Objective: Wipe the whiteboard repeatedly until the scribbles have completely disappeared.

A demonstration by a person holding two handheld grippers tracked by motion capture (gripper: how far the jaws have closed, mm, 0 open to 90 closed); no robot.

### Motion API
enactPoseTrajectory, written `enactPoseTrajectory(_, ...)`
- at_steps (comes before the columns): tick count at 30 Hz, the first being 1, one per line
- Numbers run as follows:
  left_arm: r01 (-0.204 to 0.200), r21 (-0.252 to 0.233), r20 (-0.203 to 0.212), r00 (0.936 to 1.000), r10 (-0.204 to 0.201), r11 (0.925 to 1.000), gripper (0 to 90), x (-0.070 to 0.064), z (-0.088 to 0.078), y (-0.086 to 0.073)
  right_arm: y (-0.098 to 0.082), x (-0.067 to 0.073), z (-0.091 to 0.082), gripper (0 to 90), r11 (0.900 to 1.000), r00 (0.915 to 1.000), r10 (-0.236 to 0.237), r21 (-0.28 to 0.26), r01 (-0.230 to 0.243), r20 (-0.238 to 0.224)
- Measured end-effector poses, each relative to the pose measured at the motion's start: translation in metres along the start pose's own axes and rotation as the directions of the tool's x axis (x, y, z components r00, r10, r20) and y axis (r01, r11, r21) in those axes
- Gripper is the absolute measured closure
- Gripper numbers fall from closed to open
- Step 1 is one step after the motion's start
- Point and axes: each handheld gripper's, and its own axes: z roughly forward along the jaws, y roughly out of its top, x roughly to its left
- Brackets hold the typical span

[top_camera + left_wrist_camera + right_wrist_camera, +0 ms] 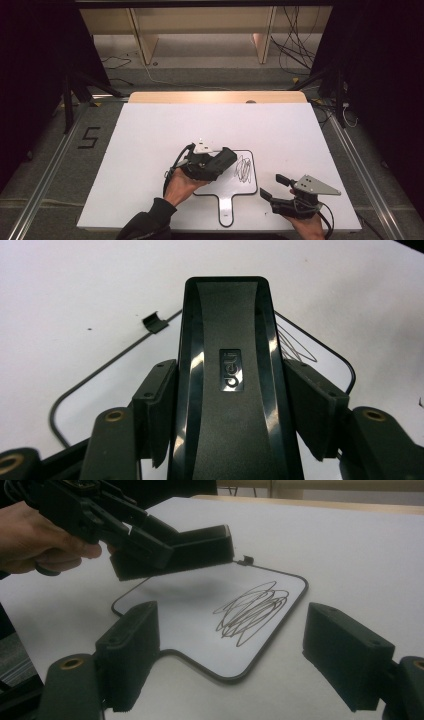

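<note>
Above the whiteboard (227,182), left gripper (220,161) clamped on a black eraser (227,375), held clear of the surface beside the scribble (243,168). Right gripper (274,186) spread wide, empty, low by the board's right edge.

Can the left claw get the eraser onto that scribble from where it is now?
Probably yes: the left claw holds the eraser just above the whiteboard, beside the scribble, with nothing between them.

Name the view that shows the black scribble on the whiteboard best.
Right gripper view: the scribble lies whole and unobstructed on the whiteboard. The high view shows it small; the left gripper view shows a sliver beside the eraser.
</note>
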Motion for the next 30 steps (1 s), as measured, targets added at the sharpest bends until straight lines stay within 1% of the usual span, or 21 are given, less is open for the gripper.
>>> enactPoseTrajectory(7,-0.03,0.033,0.021,0.9993,0.03,0.999,40.5,-0.013,0.012,-0.005,0.0,0.0,-0.001,23.6,1.0,1.0,0.003,-0.003,-0.003,0.002)
enactPoseTrajectory(15,-0.063,0.063,0.025,0.9978,0.062,0.996,40.5,-0.02,0.023,-0.013,0.0,0.001,0.0,23.7,1.0,1.0,-0.006,0.002,0.006,0.002)
enactPoseTrajectory(18,-0.068,0.063,0.03,0.9974,0.066,0.9957,40.5,-0.023,0.025,-0.013,0.0,0.001,0.0,23.7,1.0,1.0,-0.002,0.003,0.002,0.002)
enactPoseTrajectory(22,-0.086,0.08,0.039,0.9958,0.083,0.9931,40.5,-0.028,0.03,-0.015,0.0,0.001,0.0,23.7,1.0,1.0,-0.003,0.002,0.003,0.001)
enactPoseTrajectory(25,-0.11,0.085,0.038,0.9935,0.107,0.9903,40.5,-0.034,0.036,-0.018,0.0,0.001,0.001,23.7,1.0,1.0,-0.006,0.004,0.006,0.002)
enactPoseTrajectory(27,-0.116,0.09,0.043,0.9927,0.112,0.9892,40.5,-0.035,0.038,-0.015,0.0,0.002,0.001,23.7,1.0,1.0,-0.005,0.005,0.005,0.003)
enactPoseTrajectory(30,-0.142,0.097,0.034,0.9896,0.14,0.985,40.5,-0.04,0.043,-0.012,0.0,0.002,0.001,23.7,1.0,1.0,-0.005,0.006,0.005,0.003)
